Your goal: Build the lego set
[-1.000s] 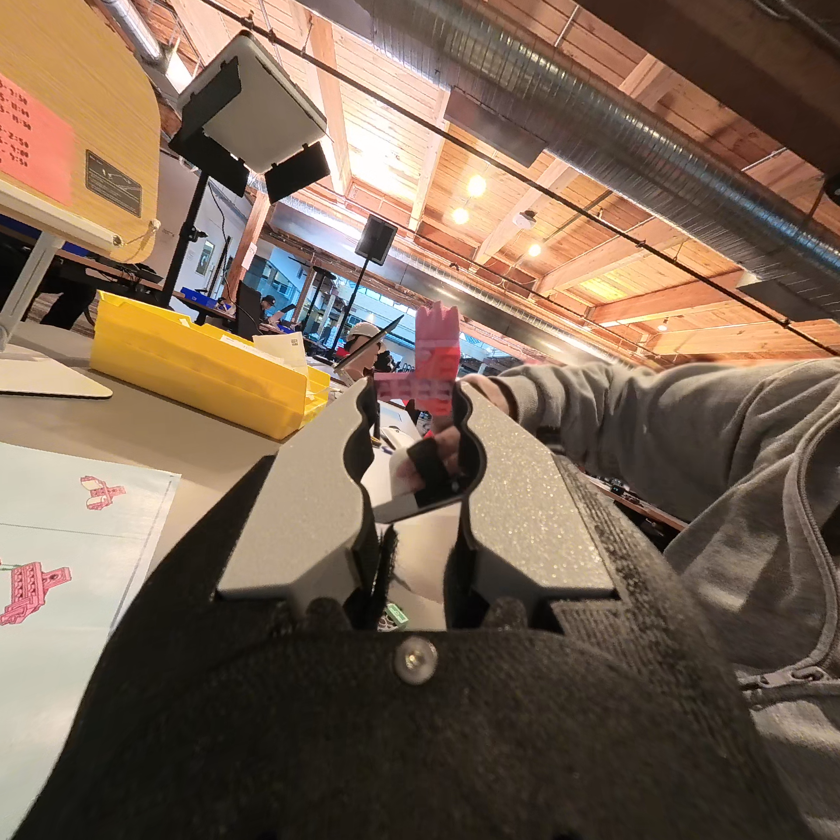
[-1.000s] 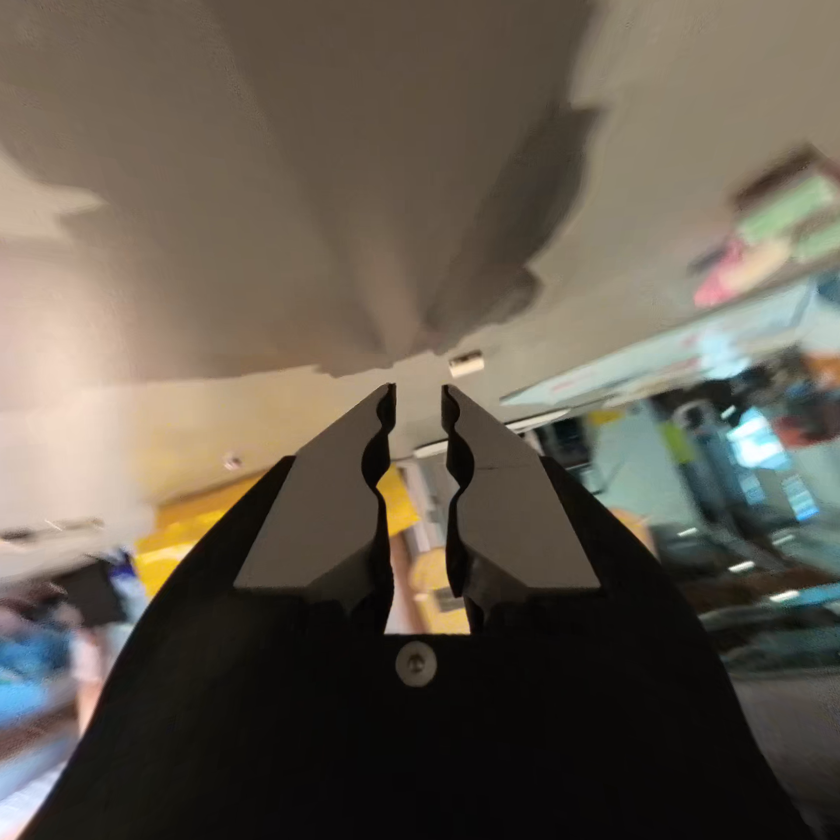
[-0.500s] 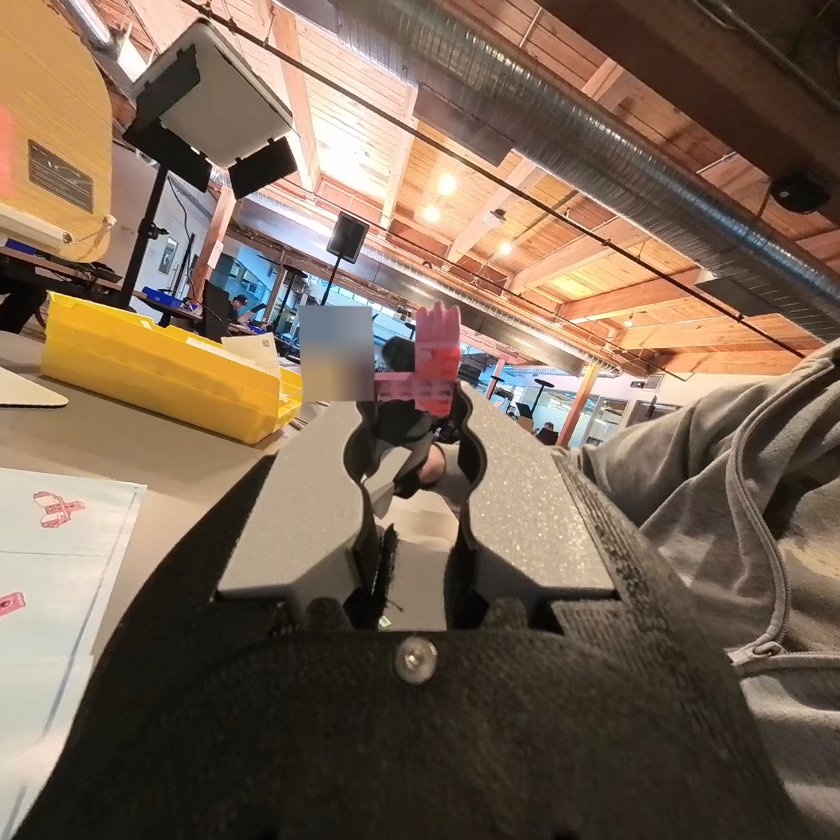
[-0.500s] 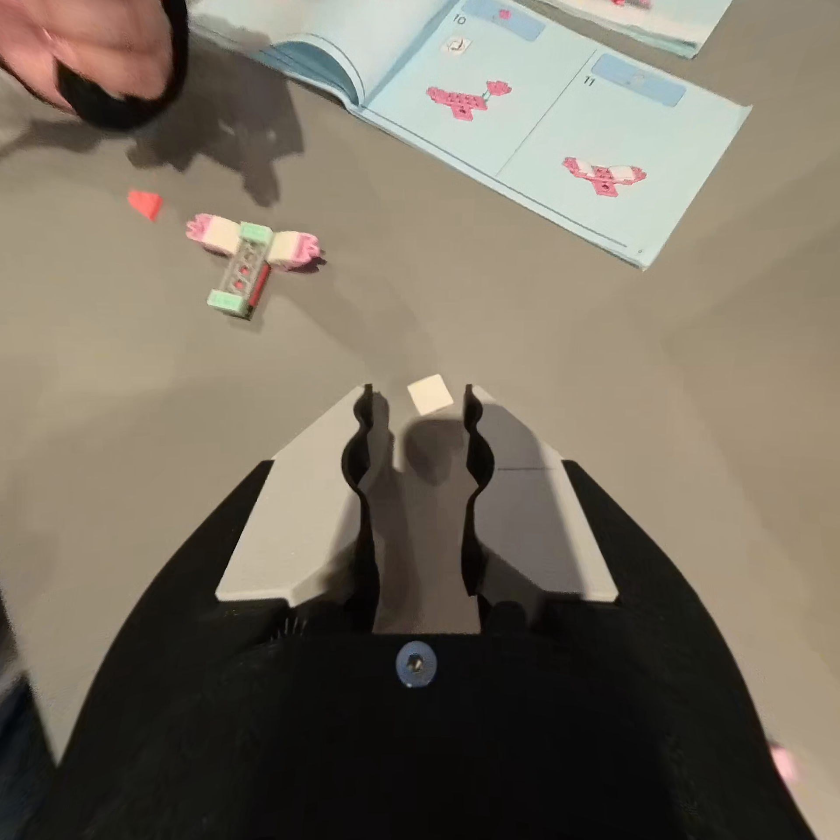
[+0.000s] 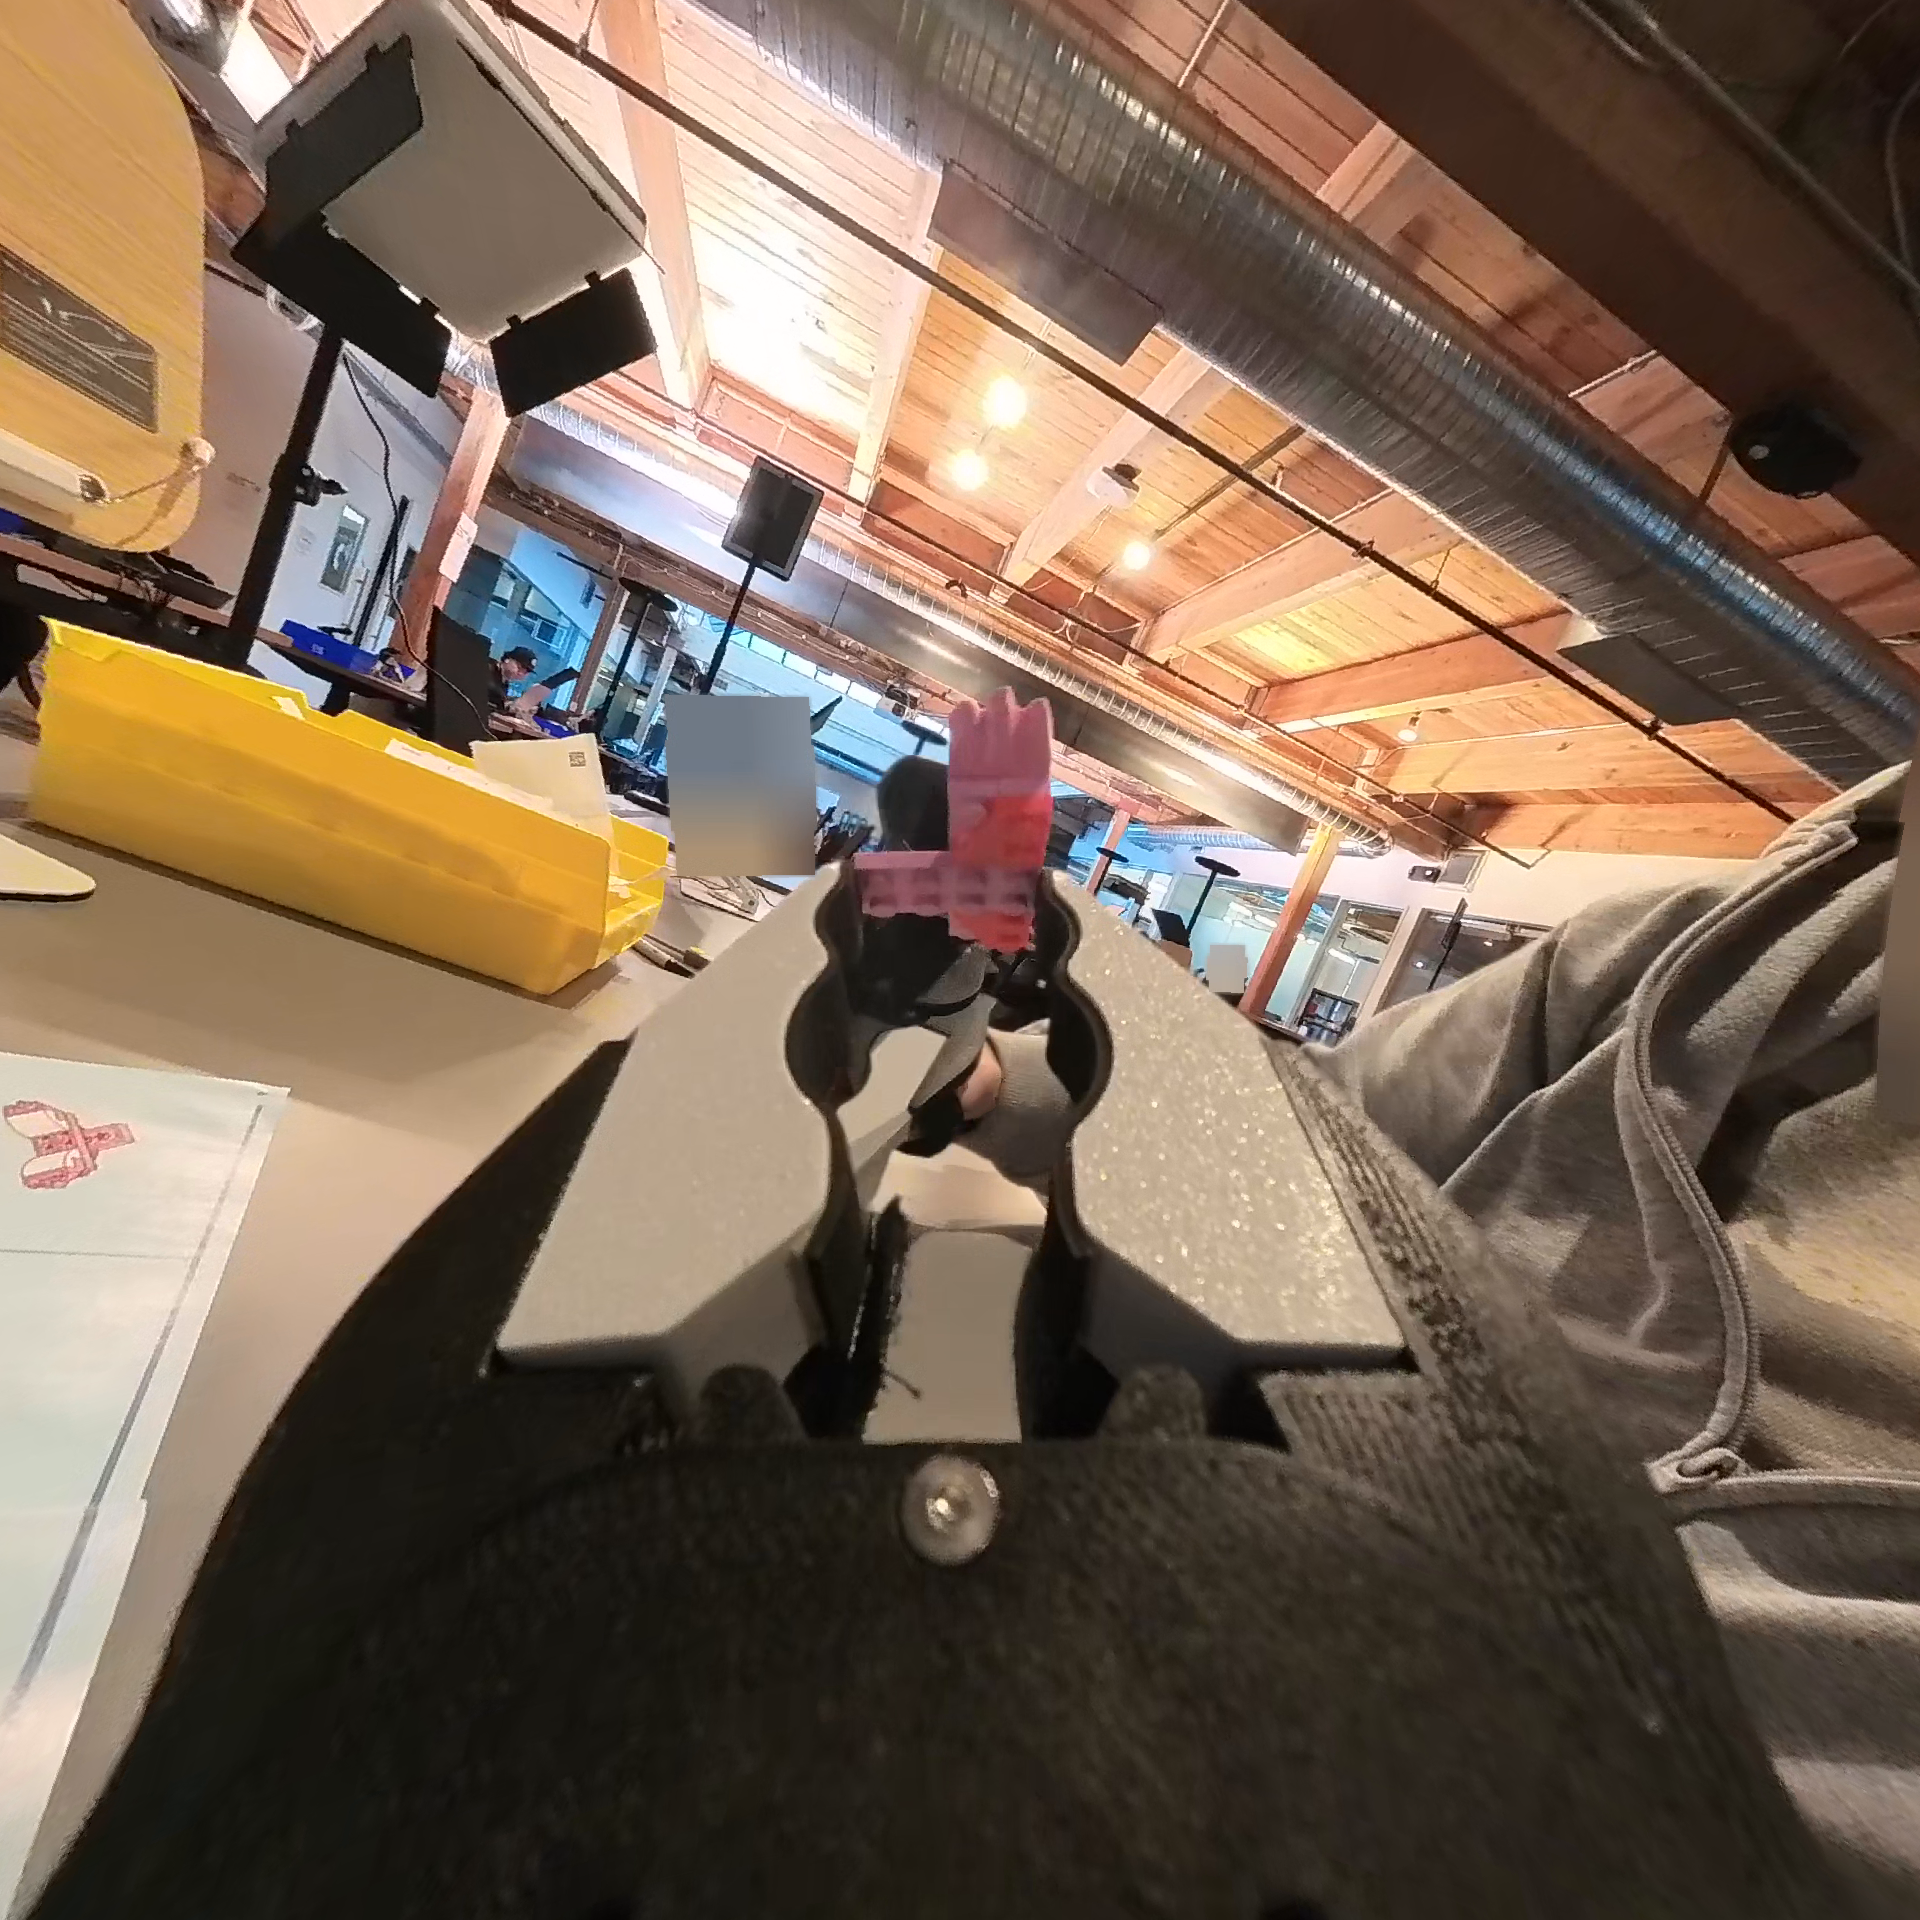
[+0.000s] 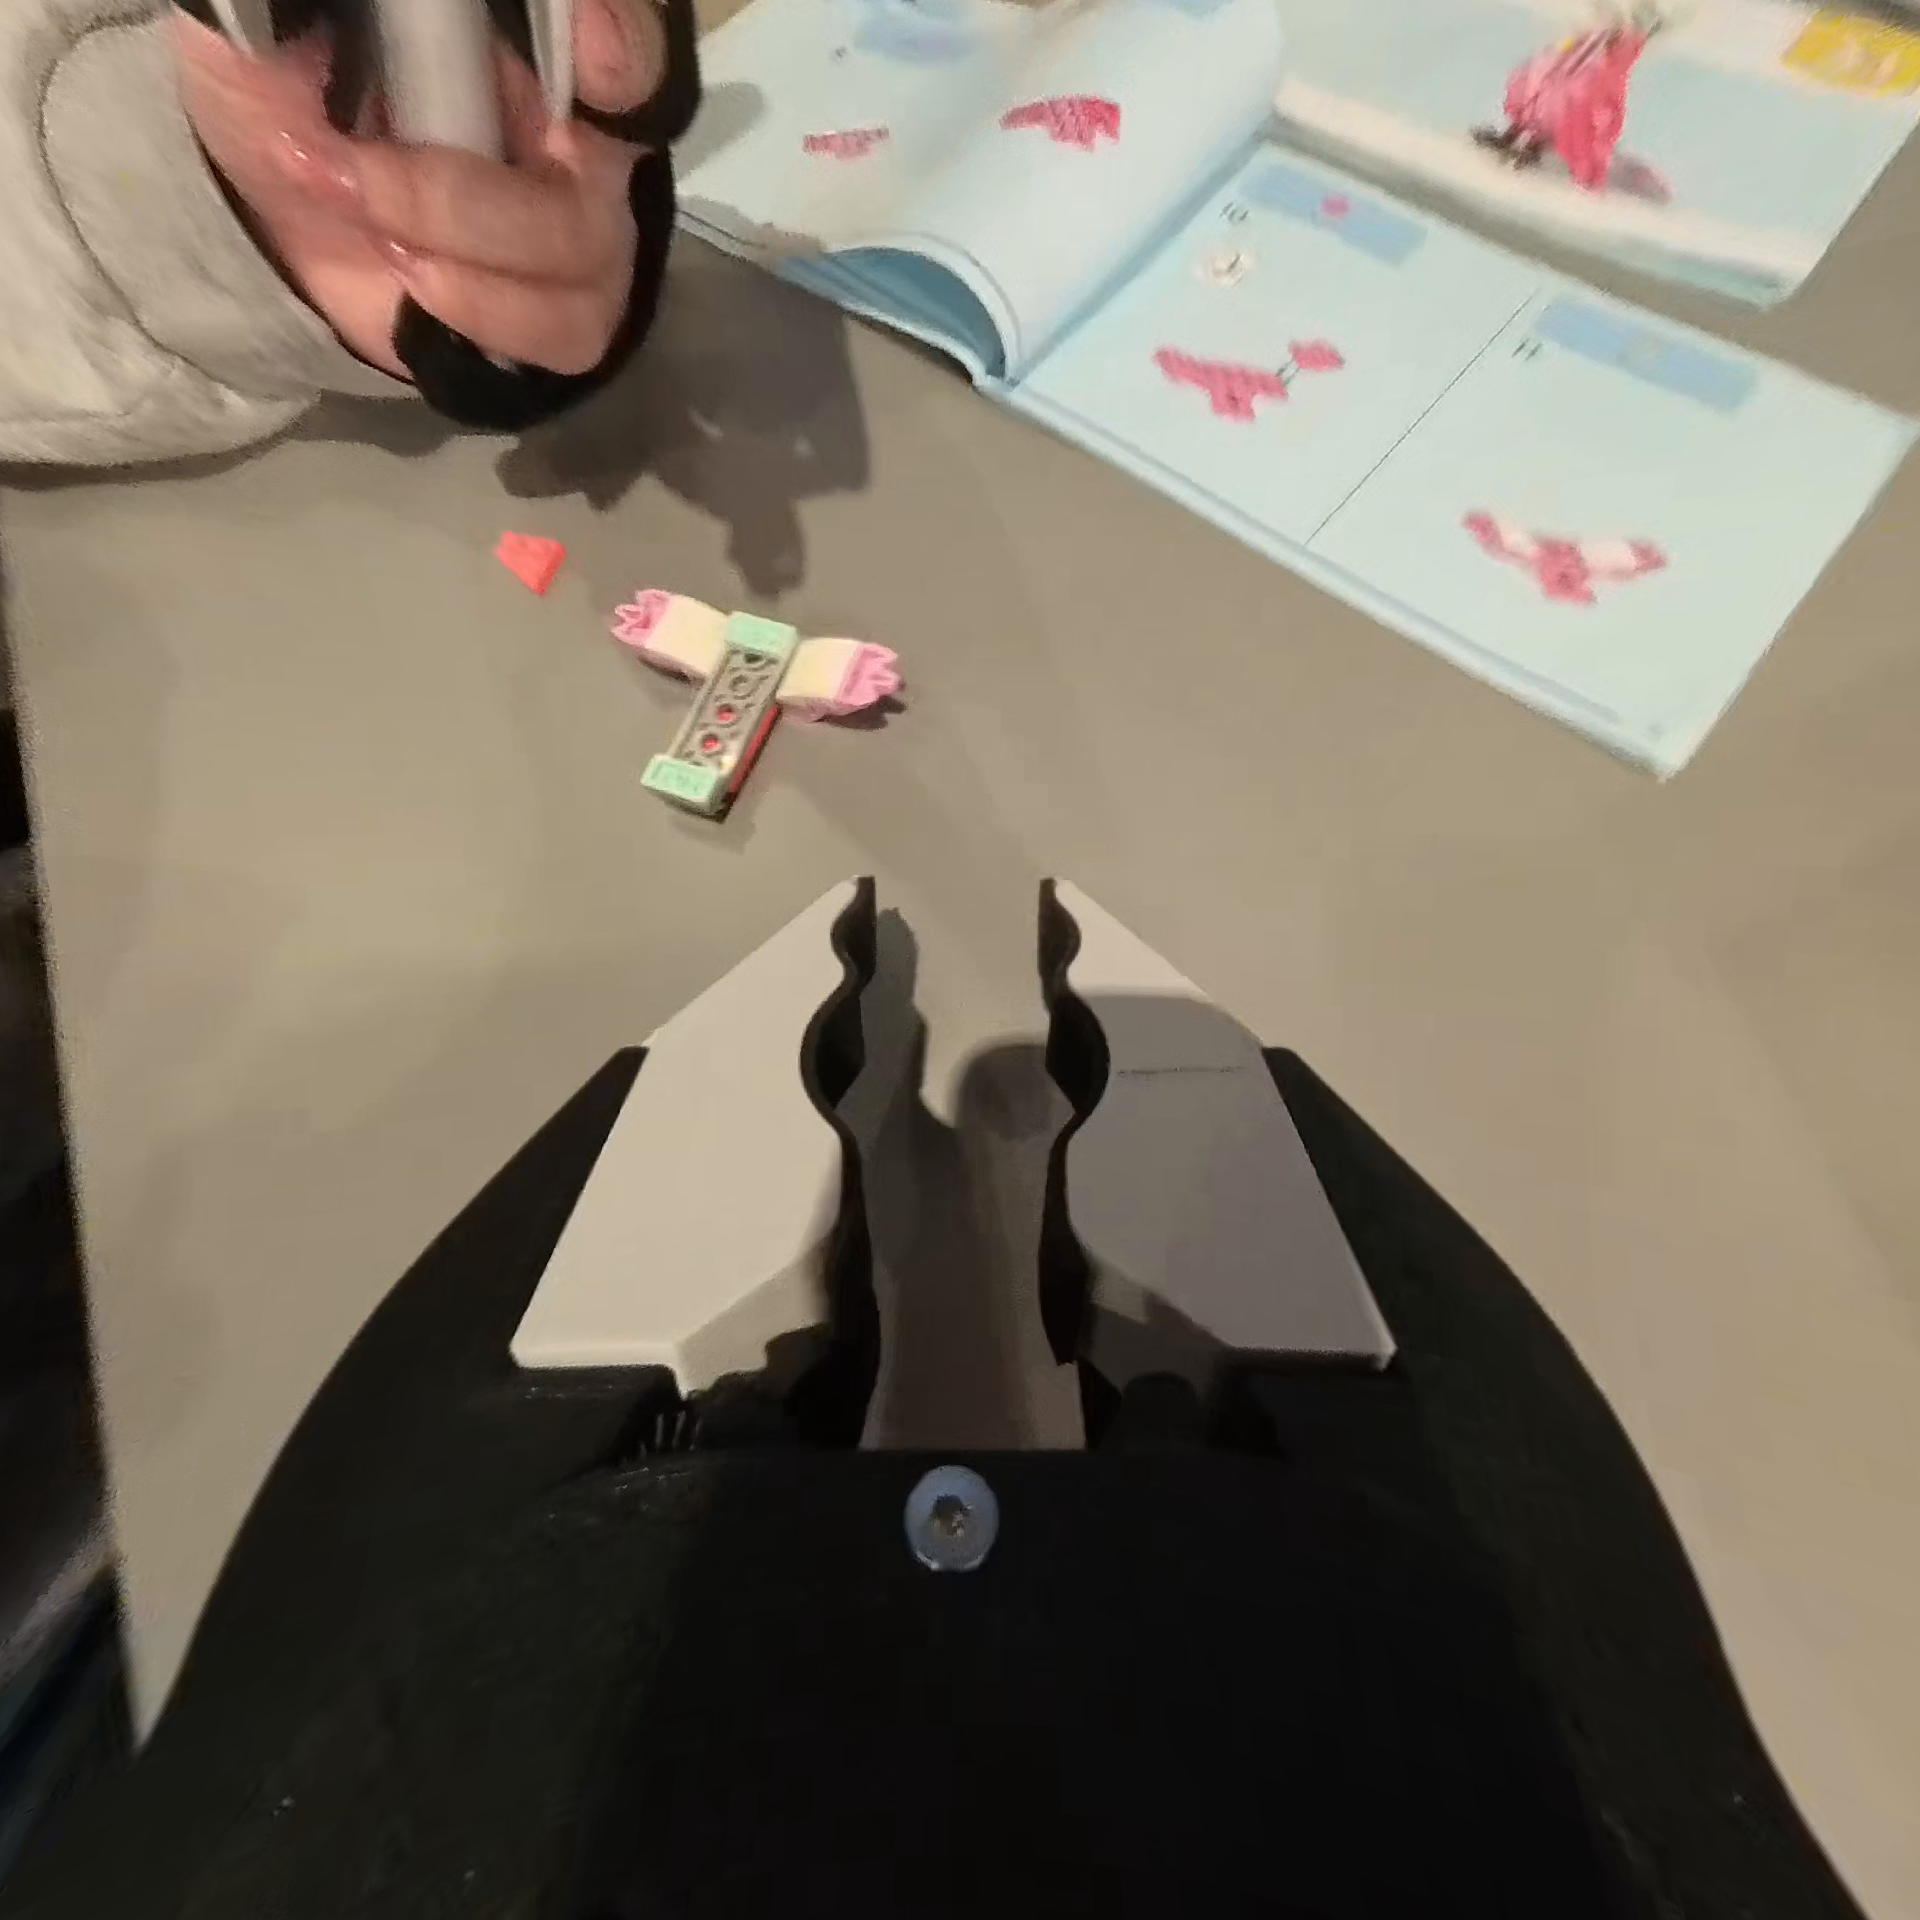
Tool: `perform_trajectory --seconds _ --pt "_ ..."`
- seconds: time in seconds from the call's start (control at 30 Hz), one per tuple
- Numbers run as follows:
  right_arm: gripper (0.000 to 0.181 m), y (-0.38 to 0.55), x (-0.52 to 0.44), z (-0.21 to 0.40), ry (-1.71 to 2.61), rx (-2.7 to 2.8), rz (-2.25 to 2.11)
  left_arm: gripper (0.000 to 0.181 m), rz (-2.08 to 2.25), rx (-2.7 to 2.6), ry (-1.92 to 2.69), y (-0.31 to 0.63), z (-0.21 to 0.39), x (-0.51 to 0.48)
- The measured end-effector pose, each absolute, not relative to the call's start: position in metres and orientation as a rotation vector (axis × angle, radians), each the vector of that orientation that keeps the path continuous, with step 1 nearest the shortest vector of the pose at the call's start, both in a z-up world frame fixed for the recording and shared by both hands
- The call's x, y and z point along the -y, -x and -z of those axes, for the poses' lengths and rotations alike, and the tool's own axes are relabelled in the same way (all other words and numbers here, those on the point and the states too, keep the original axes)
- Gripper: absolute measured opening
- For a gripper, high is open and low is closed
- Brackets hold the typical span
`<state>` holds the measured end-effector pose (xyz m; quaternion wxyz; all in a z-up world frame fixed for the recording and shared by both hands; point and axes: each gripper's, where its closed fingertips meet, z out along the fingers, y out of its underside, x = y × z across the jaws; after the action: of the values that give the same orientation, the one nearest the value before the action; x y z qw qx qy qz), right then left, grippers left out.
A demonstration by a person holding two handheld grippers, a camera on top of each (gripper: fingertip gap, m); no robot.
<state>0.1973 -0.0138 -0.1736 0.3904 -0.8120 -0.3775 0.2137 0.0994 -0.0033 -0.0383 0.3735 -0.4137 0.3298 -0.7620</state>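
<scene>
The left gripper (image 5: 951, 894) is tilted upward, so the left wrist view looks across the table (image 5: 312, 997) toward the wooden ceiling. Its two grey fingers are clenched at the tips on a small pink lego assembly (image 5: 971, 831), which stands up above them at the centre of the frame: a flat pink plate lies crosswise between the tips and a taller pink and red piece rises from its right end. To the right of the frame a grey sleeve (image 5: 1558, 1091) reaches in behind the gripper. At the left a yellow bin (image 5: 312, 821) sits on the table, and a pale blue instruction page (image 5: 104, 1247) lies at the lower left.

In the right wrist view the right gripper (image 6: 956, 894) points down at the grey table (image 6: 1247, 831) from above, its fingers parted with a clear gap and nothing between them. Just beyond its tips, toward the upper left, lies a T-shaped lego assembly (image 6: 748, 681) with pink and cream wings, mint ends and a grey middle. A small red wedge piece (image 6: 532, 559) lies near it to the left. The person's hand (image 6: 468, 218), in a black fingerless glove, is at the upper left of the frame, wrapped round a grey handle. An open instruction booklet (image 6: 1455, 416) fills the upper right.
</scene>
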Motion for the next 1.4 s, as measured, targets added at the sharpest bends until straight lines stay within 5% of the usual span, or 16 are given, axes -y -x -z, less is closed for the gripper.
perform_trajectory --seconds 0.47,0.63,0.93,1.4 --pt "0.032 -0.222 0.001 0.194 2.073 1.077 -0.586 0.032 1.966 -0.863 1.042 -0.099 0.037 0.008" --pt "0.015 -0.225 0.002 0.191 2.108 1.038 -0.637 0.032 1.960 -0.857 1.039 -0.099 0.036 0.007" --pt "0.014 -0.135 -0.004 0.003 1.669 0.793 -0.860 0.035 1.764 -0.751 0.837 -0.082 0.015 0.005" --pt "0.014 -0.047 -0.004 0.000 1.773 0.948 -1.058 0.032 1.835 -0.694 0.805 -0.077 0.010 0.004"
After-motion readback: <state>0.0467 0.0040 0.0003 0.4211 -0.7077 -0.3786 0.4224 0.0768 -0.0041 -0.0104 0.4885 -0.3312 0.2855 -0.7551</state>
